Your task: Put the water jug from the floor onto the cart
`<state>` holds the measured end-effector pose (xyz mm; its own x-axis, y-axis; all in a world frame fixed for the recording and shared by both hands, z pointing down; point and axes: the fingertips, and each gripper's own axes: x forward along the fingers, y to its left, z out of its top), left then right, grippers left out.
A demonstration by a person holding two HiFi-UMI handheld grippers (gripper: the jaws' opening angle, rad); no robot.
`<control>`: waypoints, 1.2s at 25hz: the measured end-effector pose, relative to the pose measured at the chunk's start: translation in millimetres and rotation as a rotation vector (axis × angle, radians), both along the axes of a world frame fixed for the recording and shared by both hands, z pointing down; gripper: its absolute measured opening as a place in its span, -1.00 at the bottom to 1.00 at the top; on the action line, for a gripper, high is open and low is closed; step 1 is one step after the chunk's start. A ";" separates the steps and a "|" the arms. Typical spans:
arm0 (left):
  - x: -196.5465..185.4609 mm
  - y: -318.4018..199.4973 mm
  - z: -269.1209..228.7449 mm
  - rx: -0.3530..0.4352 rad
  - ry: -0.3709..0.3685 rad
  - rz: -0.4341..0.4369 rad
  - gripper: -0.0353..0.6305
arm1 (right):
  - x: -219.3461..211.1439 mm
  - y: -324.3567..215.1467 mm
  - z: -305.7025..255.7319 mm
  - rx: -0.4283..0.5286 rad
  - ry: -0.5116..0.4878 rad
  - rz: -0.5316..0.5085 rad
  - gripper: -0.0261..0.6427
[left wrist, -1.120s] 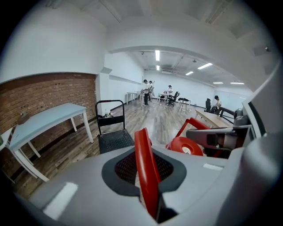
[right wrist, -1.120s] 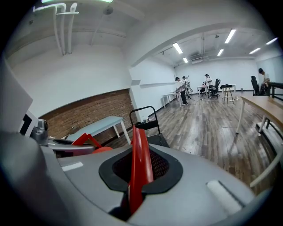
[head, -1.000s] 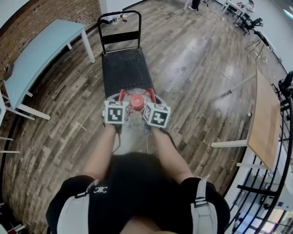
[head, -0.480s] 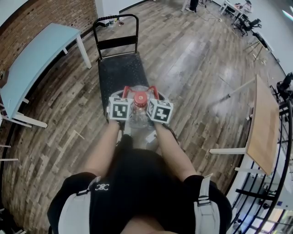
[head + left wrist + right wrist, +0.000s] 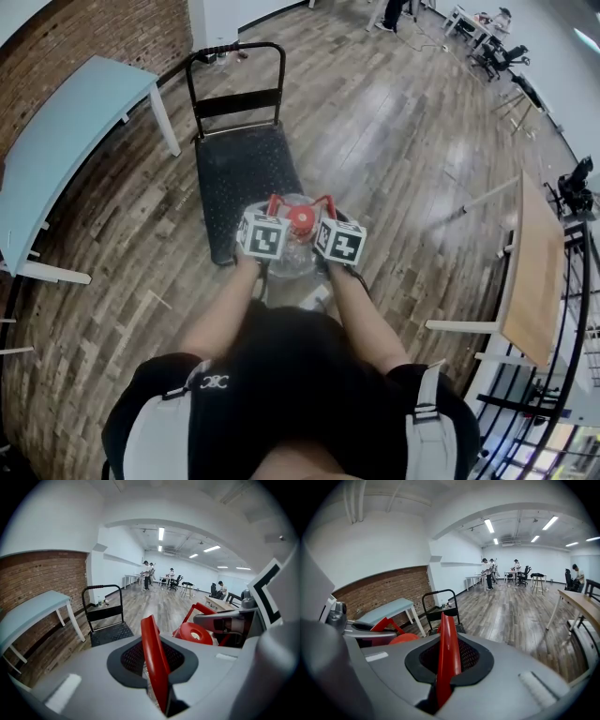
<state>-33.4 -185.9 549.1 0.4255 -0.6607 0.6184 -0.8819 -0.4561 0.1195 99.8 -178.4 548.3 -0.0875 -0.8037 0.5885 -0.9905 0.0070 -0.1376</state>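
Note:
A clear water jug with a red cap hangs between my two grippers, over the near end of the black cart. I cannot tell whether it rests on the cart. My left gripper holds the jug's left red handle, which lies between its jaws; the jaws are opening slightly. My right gripper is shut on the right red handle. The cap shows in the left gripper view. The cart's upright push handle stands at its far end.
A light blue table stands left of the cart against a brick wall. A wooden table and a black railing are on the right. People, desks and chairs are far down the room.
Both grippers have carried the jug forward, from just short of the cart to over its near end, and a little lower. The grip on both handles looks the same.

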 end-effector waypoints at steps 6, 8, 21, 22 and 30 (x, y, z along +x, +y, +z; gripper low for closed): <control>7.8 -41.6 11.7 -0.013 0.015 0.038 -0.77 | 4.5 -33.4 10.8 -0.024 0.016 0.031 -0.82; 7.8 -51.5 16.6 -0.025 0.015 0.045 -0.77 | 6.2 -43.4 13.2 -0.021 0.021 0.049 -0.82; 16.6 -119.6 49.2 -0.078 0.018 0.081 -0.76 | 16.5 -104.5 44.1 -0.044 0.015 0.098 -0.82; 15.2 -122.7 51.5 -0.092 0.028 0.070 -0.77 | 16.2 -107.8 46.5 -0.044 0.017 0.096 -0.82; 19.7 -159.4 90.5 -0.154 0.021 0.033 -0.79 | 23.2 -146.2 77.3 -0.078 0.028 0.070 -0.82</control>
